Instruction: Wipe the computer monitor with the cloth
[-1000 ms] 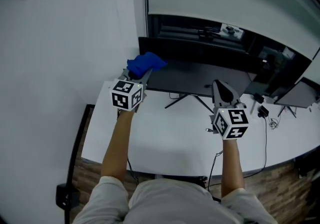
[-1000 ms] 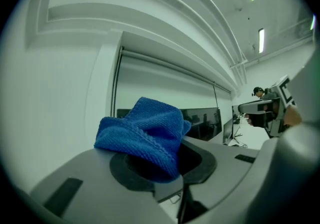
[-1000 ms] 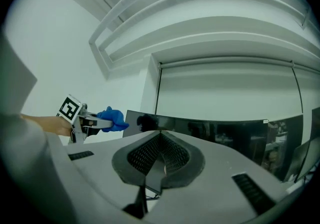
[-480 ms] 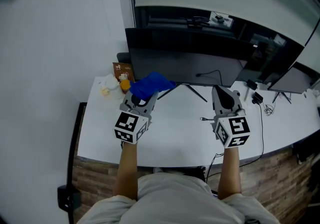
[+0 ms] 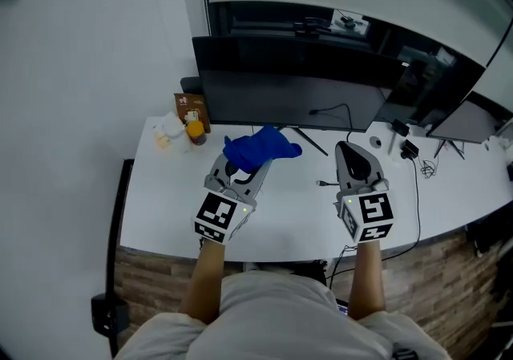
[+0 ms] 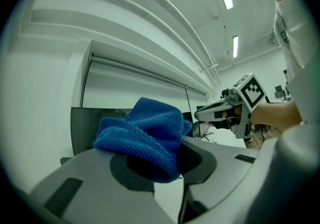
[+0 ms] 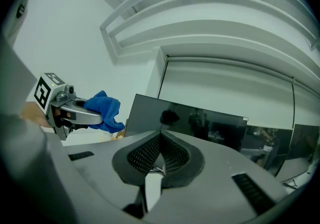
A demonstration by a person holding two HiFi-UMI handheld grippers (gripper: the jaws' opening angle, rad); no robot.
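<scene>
Left gripper (image 5: 244,166): jaws pinched on the blue cloth (image 5: 258,148). Its own view shows the cloth bunched between the pads and spilling out over the top.

Right gripper (image 5: 351,147): jaws pressed together with nothing between them, ribbed pads meeting at the tip. It sits at 3 o'clock of the left gripper, over the white desk (image 5: 292,210).

Cloth position: over the desk, near the monitor (image 5: 296,82) stand's legs, at 6 o'clock of the screen's lower edge. There's a visible gap between cloth and panel in the head view, so no contact.

The monitor is dark and off, at 12 o'clock of both grippers. Reflections only; I can't make out smears or dust, so the glass gives no read on how clean it is.

Progress, my read:
- done: cloth picked up and secured in the left gripper
- not under way now: the wipe itself, cloth is off the screen
- left: bring the cloth up to the panel at 12 o'clock, press lightly and sweep across

Clutter at 10 o'clock of the cloth: a brown box (image 5: 191,107) and an orange-topped item (image 5: 195,132) on the desk corner, close to the monitor's left end. A second screen (image 5: 478,123) stands at 3 o'clock, well apart.
</scene>
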